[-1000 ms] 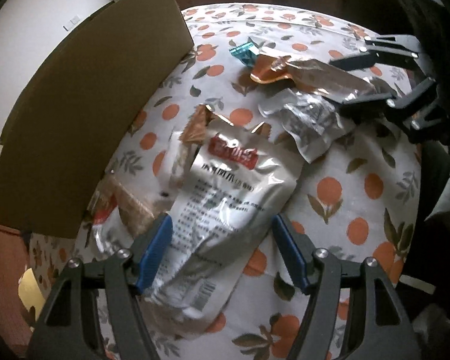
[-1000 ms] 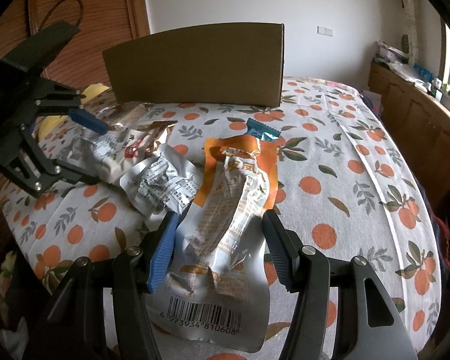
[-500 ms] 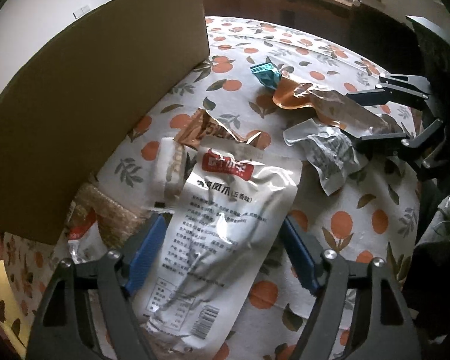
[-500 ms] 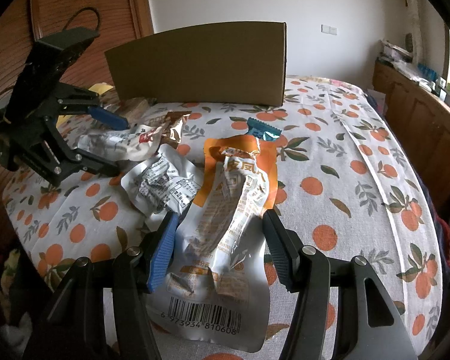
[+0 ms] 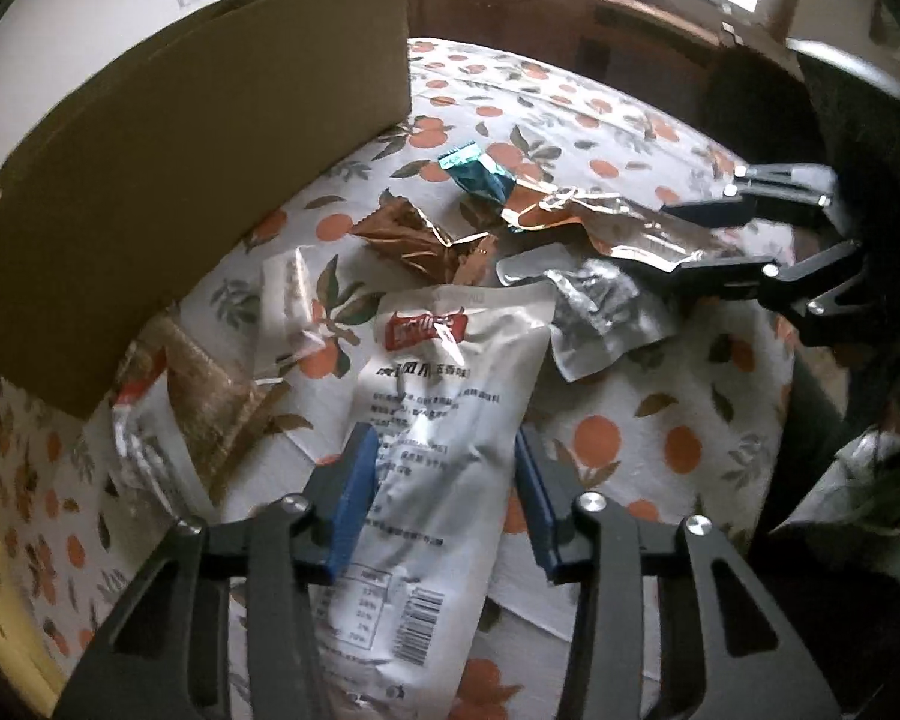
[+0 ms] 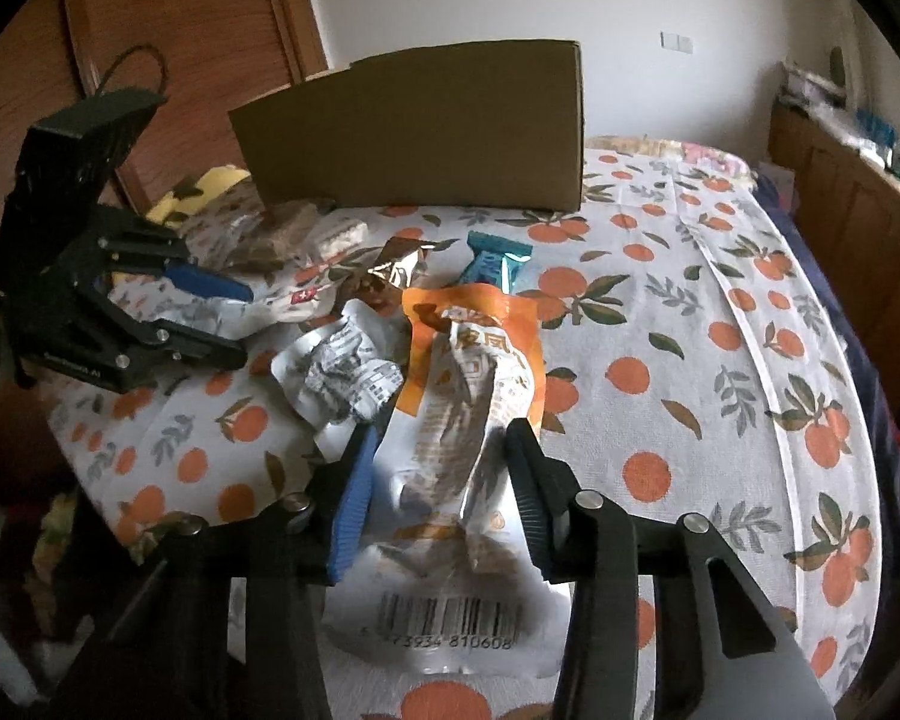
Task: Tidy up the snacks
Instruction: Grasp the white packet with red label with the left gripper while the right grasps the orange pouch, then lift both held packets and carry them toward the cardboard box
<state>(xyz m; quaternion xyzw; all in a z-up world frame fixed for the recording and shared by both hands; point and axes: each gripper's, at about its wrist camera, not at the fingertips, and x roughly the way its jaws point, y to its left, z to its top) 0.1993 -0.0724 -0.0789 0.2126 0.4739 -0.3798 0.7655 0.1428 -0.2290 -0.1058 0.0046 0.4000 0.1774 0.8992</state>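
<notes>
**Snack packets on orange-print cloth**

An orange-patterned tablecloth counter (image 6: 690, 360) carries a brown cardboard box (image 6: 426, 132) at upper centre. The left tool (image 5: 444, 480) pinches a white foil pouch (image 5: 450, 396); the right tool (image 6: 438, 480) clamps an orange-and-silver crinkled pouch (image 6: 474, 384), both at lower centre of their frames.

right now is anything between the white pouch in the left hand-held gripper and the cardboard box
No wall or upright object blocks it. On the cloth between the white pouch and the cardboard box lie only flat snacks: a clear-wrapped bar and a brown cracker pack. The left hand-held gripper brackets the pouch, which could be lifted over them.
</notes>
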